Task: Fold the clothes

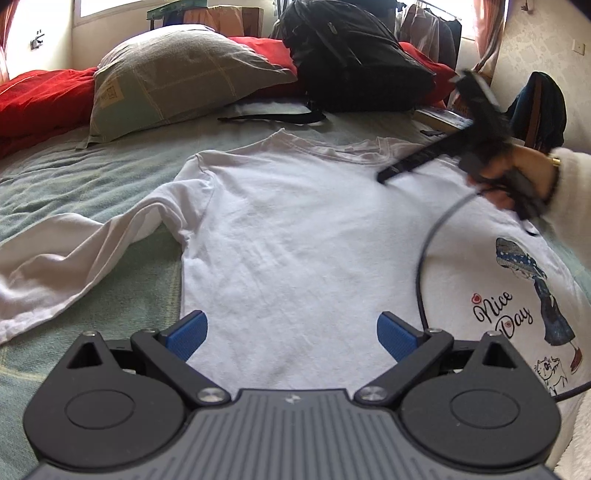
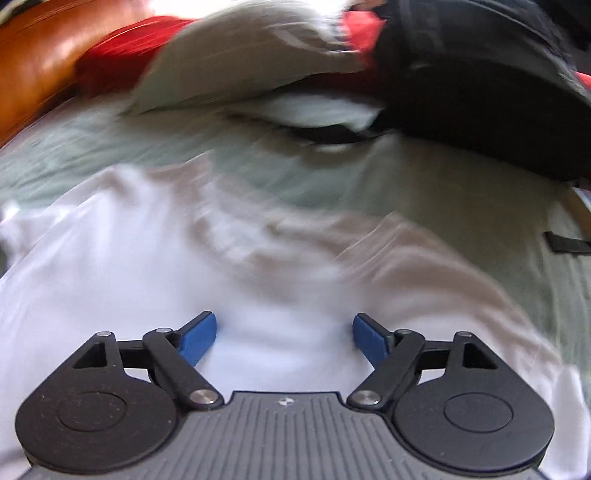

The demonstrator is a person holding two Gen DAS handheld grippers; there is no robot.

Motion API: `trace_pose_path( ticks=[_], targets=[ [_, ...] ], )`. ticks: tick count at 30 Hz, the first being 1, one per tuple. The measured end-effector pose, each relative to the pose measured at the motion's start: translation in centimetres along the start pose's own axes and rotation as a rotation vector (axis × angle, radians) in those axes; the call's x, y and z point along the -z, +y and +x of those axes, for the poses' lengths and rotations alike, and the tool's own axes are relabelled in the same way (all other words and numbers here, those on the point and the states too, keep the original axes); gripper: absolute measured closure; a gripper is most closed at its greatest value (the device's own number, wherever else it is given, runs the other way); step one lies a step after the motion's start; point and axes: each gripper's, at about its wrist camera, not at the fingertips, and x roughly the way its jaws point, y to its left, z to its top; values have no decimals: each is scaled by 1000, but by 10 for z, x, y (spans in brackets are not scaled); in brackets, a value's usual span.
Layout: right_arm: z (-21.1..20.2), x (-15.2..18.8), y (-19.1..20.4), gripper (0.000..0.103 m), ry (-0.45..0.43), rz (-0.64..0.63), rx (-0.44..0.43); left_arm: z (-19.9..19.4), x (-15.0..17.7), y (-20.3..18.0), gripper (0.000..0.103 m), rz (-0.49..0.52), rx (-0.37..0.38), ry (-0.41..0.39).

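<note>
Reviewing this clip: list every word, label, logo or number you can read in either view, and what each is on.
"Nice Day": black script printed on the white shirt, beside the cartoon figure.
Tan label on the pillow: print too small to read.
Small emblem on the left gripper body: a mark, no letters.
Right wrist view: motion-blurred, nothing legible.

Bed [image 1: 92,177] with rumpled pale green sheet. Grey-green pillow [image 1: 177,74] against red bedding [image 1: 40,99]. Black backpack [image 1: 351,55] beside pillow. Daylit window [image 1: 103,7] behind; hanging clothes [image 1: 432,33] far right.
</note>
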Motion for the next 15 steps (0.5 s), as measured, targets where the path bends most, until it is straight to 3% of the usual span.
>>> trace_pose_path(
  ticks=[3,6,10,15],
  targets=[
    [25,-20,-8,4,-19,25,15,-5,-2,-3,5,-5,-4,-3],
    [27,-36,-18,7,-23,51,3,-12,-5,-8,5,3,-14,-8],
    [-18,-32,-50,12,-71,104,-69,-20,-8,-17,5,23,-18,-14],
    [-84,-5,-95,12,-119,174,-55,-17,-12,-31,5,46,-3,-8]
  ],
)
